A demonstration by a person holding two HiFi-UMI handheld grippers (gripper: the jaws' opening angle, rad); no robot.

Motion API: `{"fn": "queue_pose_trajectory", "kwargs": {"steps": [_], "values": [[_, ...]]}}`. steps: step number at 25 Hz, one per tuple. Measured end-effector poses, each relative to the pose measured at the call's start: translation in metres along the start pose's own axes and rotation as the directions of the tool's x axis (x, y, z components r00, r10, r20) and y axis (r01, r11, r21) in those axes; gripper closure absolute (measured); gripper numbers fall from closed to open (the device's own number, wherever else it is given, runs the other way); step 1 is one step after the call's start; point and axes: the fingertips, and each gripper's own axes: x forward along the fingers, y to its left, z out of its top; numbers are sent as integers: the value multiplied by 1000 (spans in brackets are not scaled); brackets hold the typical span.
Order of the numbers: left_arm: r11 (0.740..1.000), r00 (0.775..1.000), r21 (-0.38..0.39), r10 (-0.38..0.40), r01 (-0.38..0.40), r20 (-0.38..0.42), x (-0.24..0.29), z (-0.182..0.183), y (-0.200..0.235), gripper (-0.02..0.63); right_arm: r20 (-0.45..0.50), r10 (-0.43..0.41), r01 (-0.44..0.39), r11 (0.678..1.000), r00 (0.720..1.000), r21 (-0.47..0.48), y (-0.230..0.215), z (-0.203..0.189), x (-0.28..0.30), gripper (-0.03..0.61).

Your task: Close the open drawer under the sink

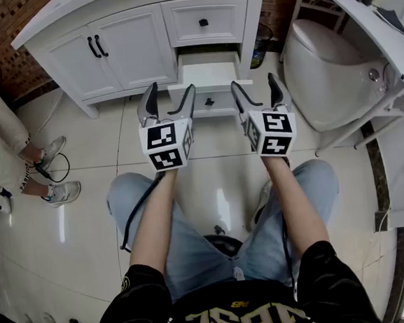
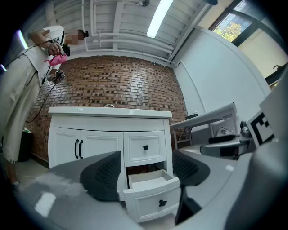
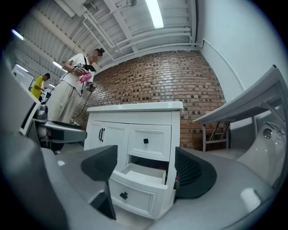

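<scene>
— What stands before you?
— A white sink cabinet, its lower right drawer pulled out beneath a shut drawer. Inside it, only plain white boards show.
— Its front?
— A white panel with a small black knob.
— Your jaws?
— My left gripper and right gripper both gape wide, gripping nothing, just short of it.

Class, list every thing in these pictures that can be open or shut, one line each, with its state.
Lower drawer: open, pulled out.
Upper drawer: shut.
Cabinet doors: both shut.
Left hand-held gripper: open, holding nothing.
Right hand-held gripper: open, holding nothing.
</scene>
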Motion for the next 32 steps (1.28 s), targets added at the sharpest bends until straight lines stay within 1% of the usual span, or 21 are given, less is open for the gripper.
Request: {"fn": "queue_pose_trajectory", "kwargs": {"steps": [4, 7, 9, 11, 13, 14, 15, 16, 18, 20, 22, 25, 28, 29, 30, 31, 32], "values": [[1000, 1000, -1, 14, -14, 1, 15, -4, 7, 256, -51, 38, -38, 999, 998, -1, 7, -20, 15, 184], [999, 1000, -41, 14, -14, -12, 31, -11, 13, 256, -118, 82, -78, 996, 990, 37, 18, -46, 27, 184], [998, 1000, -54, 16, -17, -9, 37, -12, 17, 256, -162, 112, -101, 992, 980, 74, 27, -66, 36, 184], [998, 1000, -61, 21, -21, -7, 44, -12, 20, 256, -215, 113, -94, 991, 970, 96, 27, -88, 46, 184], [997, 1000, -78, 23, -23, -7, 52, -13, 23, 256, -288, 118, -80, 987, 950, 141, 23, -118, 54, 202], [996, 1000, -84, 23, -23, -6, 56, -14, 23, 256, -324, 136, -76, 979, 936, 189, 23, -134, 58, 208], [996, 1000, -87, 23, -24, -6, 60, -15, 24, 256, -356, 165, -74, 964, 920, 254, 25, -149, 62, 217], [996, 1000, -88, 24, -25, -8, 63, -16, 26, 256, -382, 201, -73, 943, 902, 325, 29, -164, 65, 224], [996, 999, -85, 29, -30, -15, 70, -19, 30, 256, -414, 276, -69, 891, 867, 449, 39, -188, 72, 253], [996, 999, -83, 35, -37, -21, 76, -22, 36, 256, -429, 330, -62, 847, 841, 528, 45, -206, 81, 295], [995, 999, -86, 39, -41, -22, 84, -23, 41, 256, -434, 361, -46, 809, 825, 586, 47, -220, 94, 320], [995, 999, -88, 40, -41, -21, 95, -25, 48, 256, -421, 396, -18, 746, 816, 666, 48, -234, 114, 364], [994, 999, -105, 39, -41, -26, 104, -29, 57, 256, -393, 441, -22, 688, 807, 725, 55, -239, 129, 419], [992, 999, -115, 39, -42, -28, 106, -31, 60, 256, -381, 452, -27, 672, 806, 740, 58, -238, 133, 454], [991, 999, -127, 39, -43, -31, 108, -33, 62, 258, -376, 454, -27, 665, 808, 746, 60, -236, 137, 498], [989, 999, -139, 39, -43, -35, 111, -35, 65, 258, -381, 449, -23, 671, 809, 741, 61, -235, 141, 503], [987, 999, -153, 37, -42, -38, 114, -36, 67, 258, -391, 439, -21, 686, 809, 727, 60, -234, 147, 503]]}}
